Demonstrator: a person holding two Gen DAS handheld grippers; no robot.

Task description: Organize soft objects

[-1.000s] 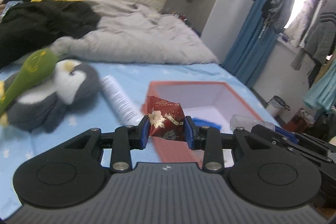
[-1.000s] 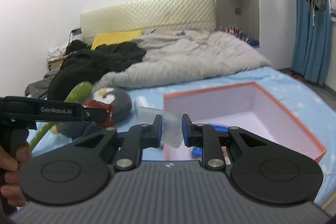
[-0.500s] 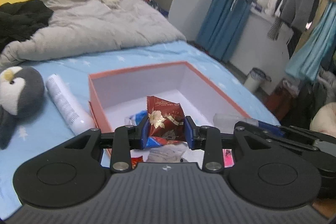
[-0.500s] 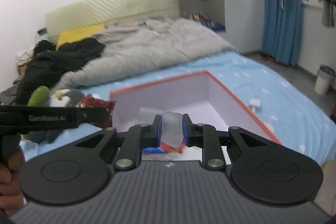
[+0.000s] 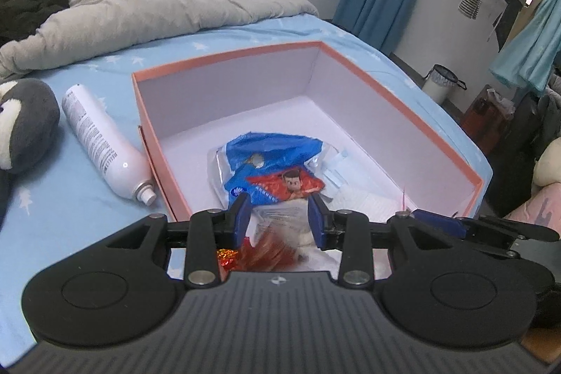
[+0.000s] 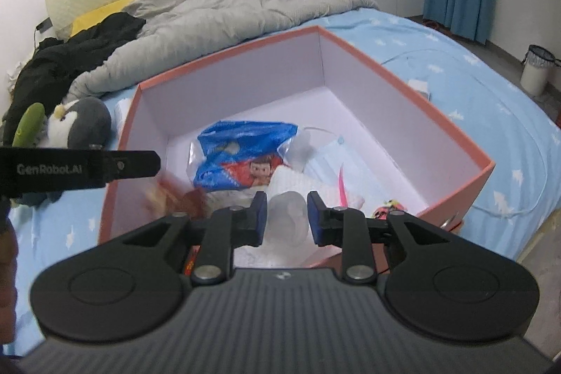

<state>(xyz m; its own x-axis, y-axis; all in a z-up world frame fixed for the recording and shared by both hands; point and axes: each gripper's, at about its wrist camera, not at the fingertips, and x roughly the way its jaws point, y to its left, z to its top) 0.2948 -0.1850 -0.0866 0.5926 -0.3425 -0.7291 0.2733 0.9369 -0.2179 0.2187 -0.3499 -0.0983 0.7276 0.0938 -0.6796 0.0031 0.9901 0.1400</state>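
Both grippers opening over box (image 5: pixel 403 93) (wrappers (image 5: pixel 270 160) inside)

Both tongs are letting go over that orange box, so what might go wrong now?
The red snack packet is dropping from the opening left tongs close to the box near wall, so it might catch the edge and land on the bed. The clear pouch between the opening right tongs looks light and may cling. The spray can lies against the box outside and could roll if bumped.
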